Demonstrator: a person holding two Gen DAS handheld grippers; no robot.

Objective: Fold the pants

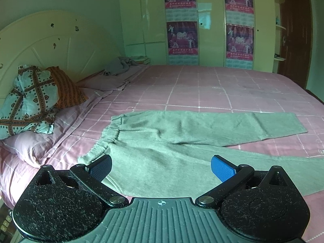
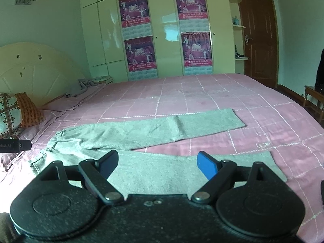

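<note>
Grey pants lie flat on the pink checked bed, waistband to the left, the two legs spread apart and running right. My left gripper is open and empty, hovering over the near leg by the waistband. In the right wrist view the pants lie the same way. My right gripper is open and empty above the middle of the near leg. The left gripper's body shows at the left edge of that view.
Pillows and a folded lilac blanket lie at the headboard end on the left. A crumpled grey garment sits at the far left corner. Wardrobes with posters stand behind the bed. A wooden chair is at the right.
</note>
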